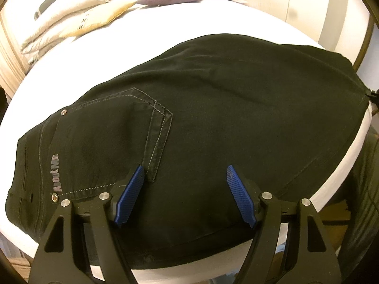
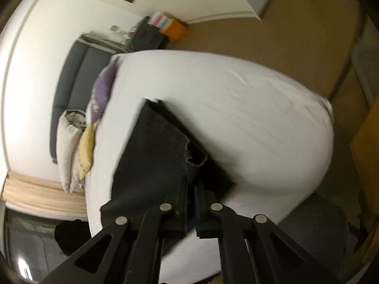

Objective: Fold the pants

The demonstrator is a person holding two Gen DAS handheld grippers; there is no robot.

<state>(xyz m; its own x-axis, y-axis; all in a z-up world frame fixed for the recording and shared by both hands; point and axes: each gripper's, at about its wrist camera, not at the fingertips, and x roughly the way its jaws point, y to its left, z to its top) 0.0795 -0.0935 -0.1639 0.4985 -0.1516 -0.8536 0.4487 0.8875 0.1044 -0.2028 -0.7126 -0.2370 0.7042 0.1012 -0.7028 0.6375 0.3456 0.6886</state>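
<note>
The black pants (image 1: 213,108) are spread across the white bed (image 1: 146,30), filling the middle of the left wrist view. The left gripper (image 1: 186,196) is seen at lower centre, its blue pads (image 1: 131,196) spread wide with nothing between them. In the blurred right wrist view, the right gripper (image 2: 191,189) is clenched on a pants edge at lower centre; the pinched fabric is partly hidden. Pillows (image 1: 71,21) are cut off at upper left.

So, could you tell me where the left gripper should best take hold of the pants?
Probably the near edge of the pants, just below the back pocket. The left gripper hovers there open, and the fabric lies flat, so a low approach from the bed's near side suits.
</note>
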